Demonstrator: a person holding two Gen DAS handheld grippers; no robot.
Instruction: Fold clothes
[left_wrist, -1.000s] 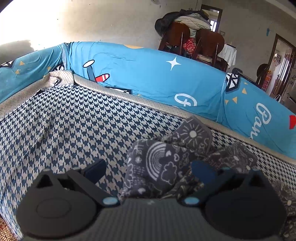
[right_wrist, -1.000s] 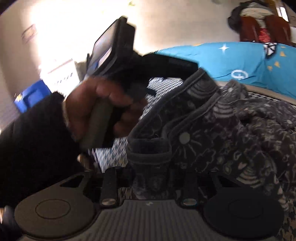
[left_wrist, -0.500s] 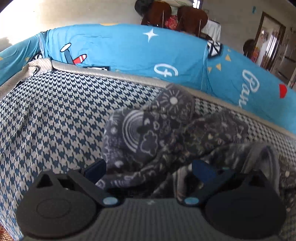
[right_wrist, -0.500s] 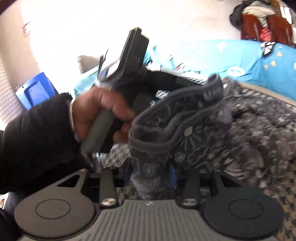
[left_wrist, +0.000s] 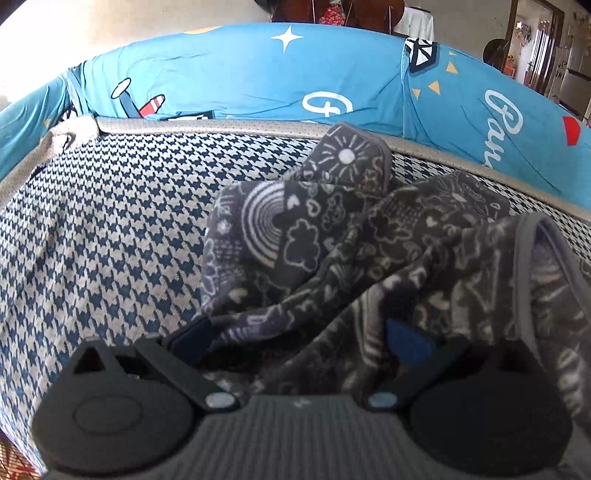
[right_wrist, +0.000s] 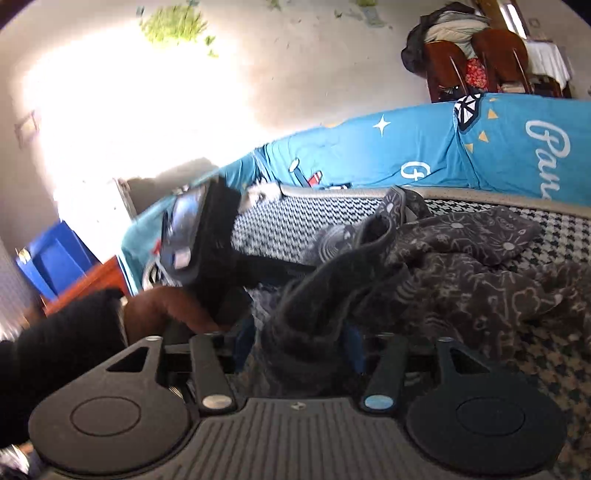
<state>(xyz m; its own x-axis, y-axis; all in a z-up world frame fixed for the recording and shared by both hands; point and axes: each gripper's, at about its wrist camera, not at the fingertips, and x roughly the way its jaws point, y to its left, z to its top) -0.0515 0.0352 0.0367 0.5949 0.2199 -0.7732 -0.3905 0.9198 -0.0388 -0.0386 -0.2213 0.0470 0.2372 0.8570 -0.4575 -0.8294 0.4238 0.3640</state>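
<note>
Houndstooth mattress (left_wrist: 110, 229) under me, blue sheet (left_wrist: 258, 81) behind. Garment (left_wrist: 295, 236) lies crumpled mid-mattress. My right claw (right_wrist: 299, 343) pinches a hem, lifted; left claw (left_wrist: 295, 336) gapes wide over a fold. I'd clamp left on the edge, then pull both apart evenly, keeping tension low

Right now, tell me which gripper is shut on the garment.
The right gripper: its blue pads pinch a bunched edge of the grey garment. The left gripper is open, with cloth lying loose between its spread fingers.
</note>
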